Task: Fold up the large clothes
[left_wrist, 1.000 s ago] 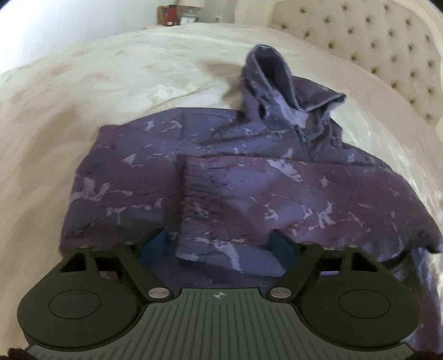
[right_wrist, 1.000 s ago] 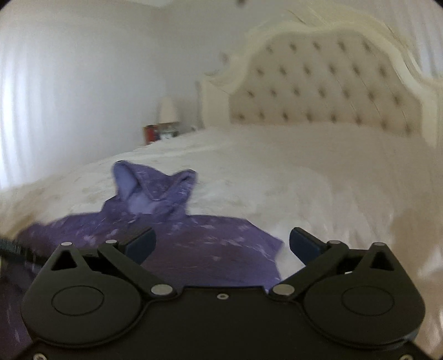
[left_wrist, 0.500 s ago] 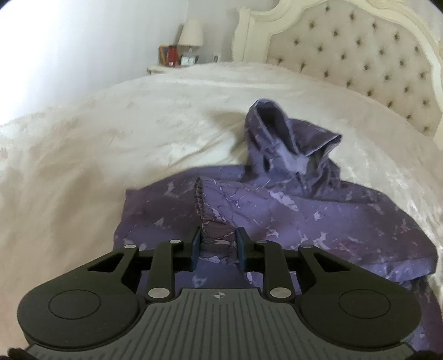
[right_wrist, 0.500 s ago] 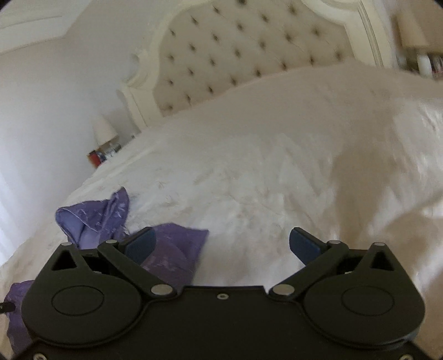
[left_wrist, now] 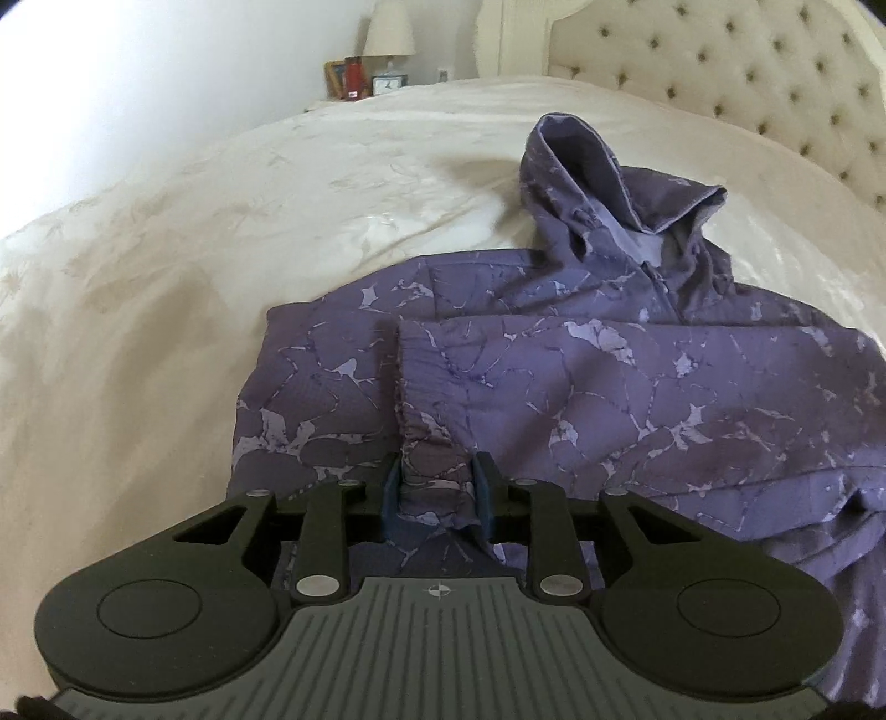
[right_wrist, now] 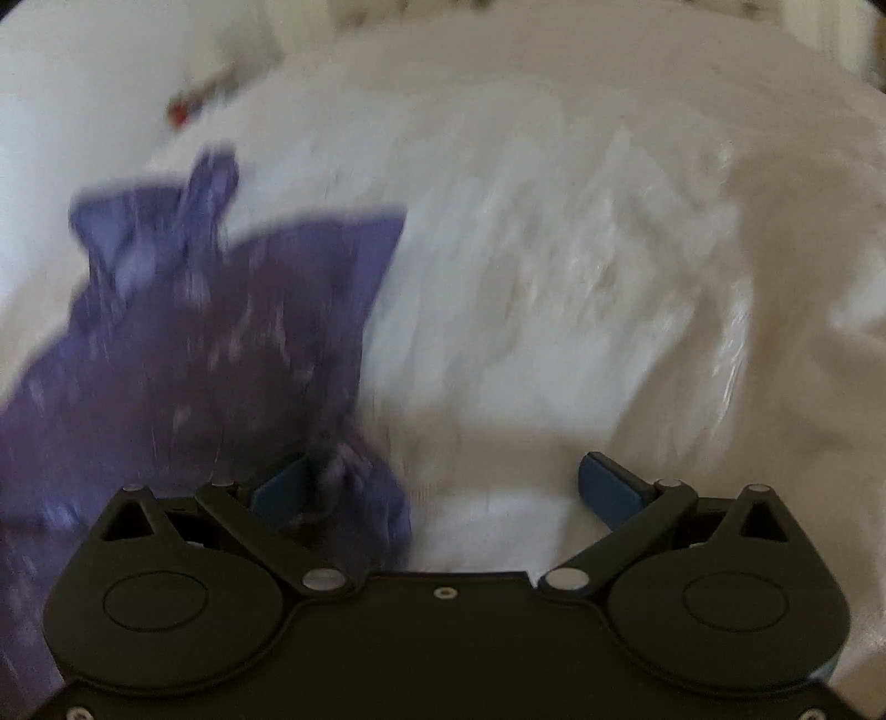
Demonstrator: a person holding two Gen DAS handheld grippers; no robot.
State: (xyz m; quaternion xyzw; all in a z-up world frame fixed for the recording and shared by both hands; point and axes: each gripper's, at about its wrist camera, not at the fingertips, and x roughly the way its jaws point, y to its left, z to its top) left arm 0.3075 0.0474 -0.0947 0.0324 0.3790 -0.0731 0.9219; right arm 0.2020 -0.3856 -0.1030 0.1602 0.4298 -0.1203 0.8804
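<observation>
A purple marbled hoodie (left_wrist: 664, 399) lies flat on the bed, its hood (left_wrist: 598, 183) bunched up toward the headboard. One sleeve (left_wrist: 498, 376) is folded across the body. My left gripper (left_wrist: 437, 476) is shut on the cuff end of that sleeve. The right wrist view is blurred by motion; there the hoodie (right_wrist: 194, 332) fills the left side. My right gripper (right_wrist: 443, 476) is open wide and pointing down at the bed. A bunched hoodie edge (right_wrist: 354, 487) sits beside its left finger, with nothing pressed between the pads.
The cream bed cover (left_wrist: 194, 249) spreads left and beyond the hoodie. A tufted headboard (left_wrist: 720, 72) stands at the back right. A nightstand with a lamp (left_wrist: 387, 33) and small items (left_wrist: 354, 77) is at the back left.
My left gripper closed on the sleeve cuff and kept hold of it. My right gripper tipped down from facing the headboard to the hoodie's right edge, staying open.
</observation>
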